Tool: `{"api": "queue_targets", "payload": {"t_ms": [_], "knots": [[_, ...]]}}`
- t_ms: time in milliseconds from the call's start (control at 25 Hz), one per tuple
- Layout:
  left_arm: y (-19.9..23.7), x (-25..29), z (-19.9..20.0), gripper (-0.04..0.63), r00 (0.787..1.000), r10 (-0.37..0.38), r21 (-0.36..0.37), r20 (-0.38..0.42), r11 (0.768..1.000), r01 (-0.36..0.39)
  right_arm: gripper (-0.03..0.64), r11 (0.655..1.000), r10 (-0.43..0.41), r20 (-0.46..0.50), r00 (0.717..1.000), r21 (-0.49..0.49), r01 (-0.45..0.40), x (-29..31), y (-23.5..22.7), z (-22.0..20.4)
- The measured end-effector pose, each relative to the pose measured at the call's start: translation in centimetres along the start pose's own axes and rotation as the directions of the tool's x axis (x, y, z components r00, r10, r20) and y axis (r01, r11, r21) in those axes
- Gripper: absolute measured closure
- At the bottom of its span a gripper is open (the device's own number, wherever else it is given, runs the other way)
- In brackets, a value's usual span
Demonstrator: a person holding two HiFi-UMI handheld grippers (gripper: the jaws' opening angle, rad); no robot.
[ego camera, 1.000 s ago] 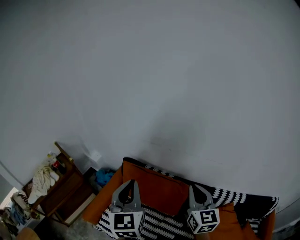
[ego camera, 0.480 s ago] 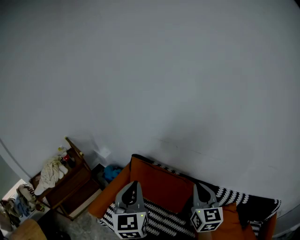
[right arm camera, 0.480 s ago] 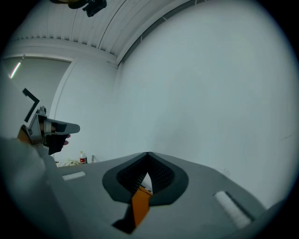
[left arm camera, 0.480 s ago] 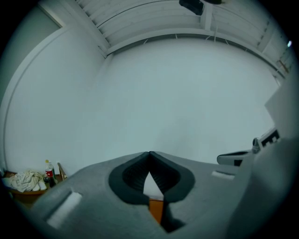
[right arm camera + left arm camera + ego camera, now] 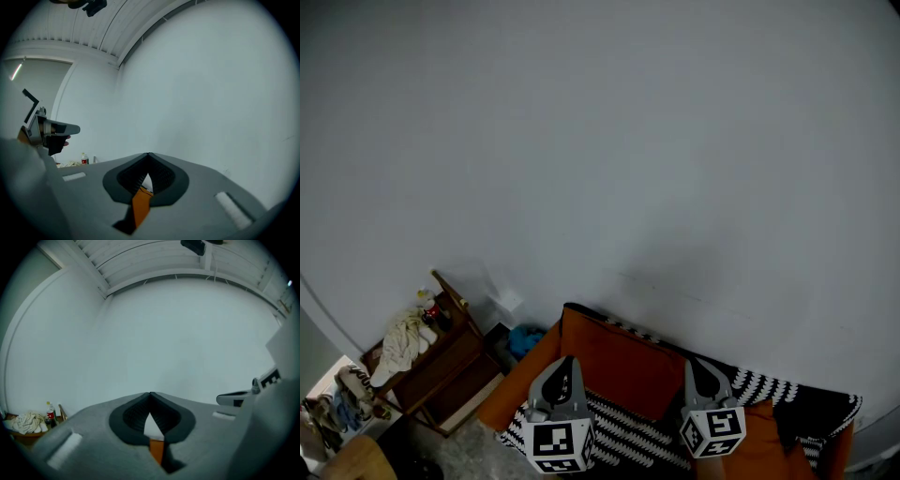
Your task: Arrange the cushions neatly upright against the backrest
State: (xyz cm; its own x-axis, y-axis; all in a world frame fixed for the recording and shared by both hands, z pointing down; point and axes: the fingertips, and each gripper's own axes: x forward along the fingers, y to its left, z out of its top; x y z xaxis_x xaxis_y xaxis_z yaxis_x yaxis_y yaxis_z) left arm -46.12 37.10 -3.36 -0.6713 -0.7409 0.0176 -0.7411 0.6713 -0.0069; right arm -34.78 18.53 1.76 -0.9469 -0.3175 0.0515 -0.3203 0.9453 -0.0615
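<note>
An orange sofa's backrest point(image 5: 619, 361) shows at the bottom of the head view, against a pale wall. A black-and-white zigzag cushion point(image 5: 623, 433) lies low in front of it. More zigzag fabric point(image 5: 769, 389) runs along the back at the right. My left gripper point(image 5: 565, 361) is held level over the cushion's left part, shut and empty. My right gripper point(image 5: 692, 364) is level beside it, also shut on nothing. In each gripper view the jaws meet at the tips, left gripper point(image 5: 150, 393) and right gripper point(image 5: 148, 154), with a sliver of orange below.
A wooden shelf unit point(image 5: 441, 370) with pale cloths point(image 5: 403, 339) and a bottle point(image 5: 50, 413) stands left of the sofa. A blue bundle point(image 5: 523, 339) lies between them, under a wall socket point(image 5: 508, 302). Shoes point(image 5: 337, 408) sit at the far left.
The head view has shifted, so the sofa and shelf sit a little further right and higher. Both grippers stay shut and keep about the same place in the picture.
</note>
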Motion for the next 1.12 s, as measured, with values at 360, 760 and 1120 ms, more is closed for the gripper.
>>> {"api": "queue_targets", "payload": {"t_ms": [360, 760, 1120], "knots": [[1.4, 0.5, -0.5, 0.592, 0.999, 0.039, -0.036, 0.003, 0.999, -0.039, 0.607, 1.000, 0.007, -0.008, 1.000, -0.010, -0.007, 1.0, 0.2, -0.3], [2.0, 0.8, -0.8, 0.592, 0.999, 0.037, -0.027, -0.006, 0.999, -0.037, 0.607, 1.000, 0.009, -0.017, 1.000, -0.003, -0.009, 1.3, 0.7, -0.9], [-0.3, 3.1, -2.6, 0.591, 0.996, -0.072, -0.005, -0.047, 0.997, 0.071, 0.607, 0.996, -0.086, -0.031, 0.996, -0.005, 0.086, 0.2, -1.2, -1.9]]}}
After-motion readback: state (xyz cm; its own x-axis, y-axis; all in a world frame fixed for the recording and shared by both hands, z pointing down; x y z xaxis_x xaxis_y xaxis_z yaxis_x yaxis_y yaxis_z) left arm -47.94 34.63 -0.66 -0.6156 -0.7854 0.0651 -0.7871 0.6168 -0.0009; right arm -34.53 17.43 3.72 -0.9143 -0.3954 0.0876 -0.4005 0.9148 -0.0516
